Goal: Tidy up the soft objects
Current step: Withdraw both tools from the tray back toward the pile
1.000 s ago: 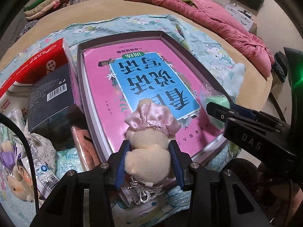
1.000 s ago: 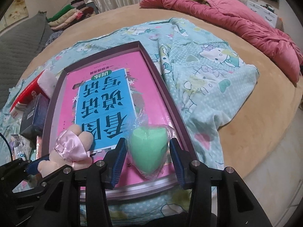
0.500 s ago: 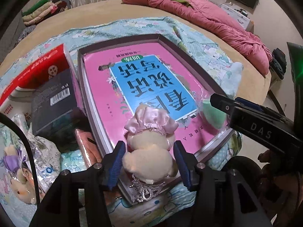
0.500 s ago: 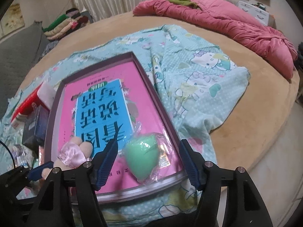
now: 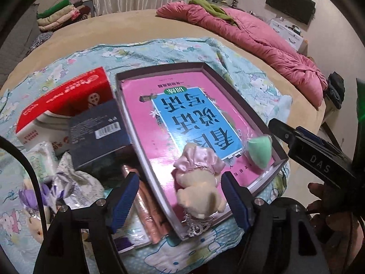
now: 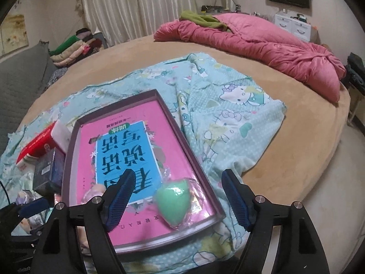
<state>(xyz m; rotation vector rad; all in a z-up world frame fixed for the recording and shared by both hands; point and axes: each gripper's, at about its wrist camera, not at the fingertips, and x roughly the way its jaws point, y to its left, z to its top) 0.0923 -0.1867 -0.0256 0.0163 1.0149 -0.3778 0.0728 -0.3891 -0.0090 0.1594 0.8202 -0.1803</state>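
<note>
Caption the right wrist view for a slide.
Right gripper, jaws open, above the wrapped green sponge lying in the tray.

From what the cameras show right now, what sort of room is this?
Most likely a bedroom. A large round bed fills the view, with a pink quilt bunched on it, folded clothes stacked beside it, and long curtains behind.
</note>
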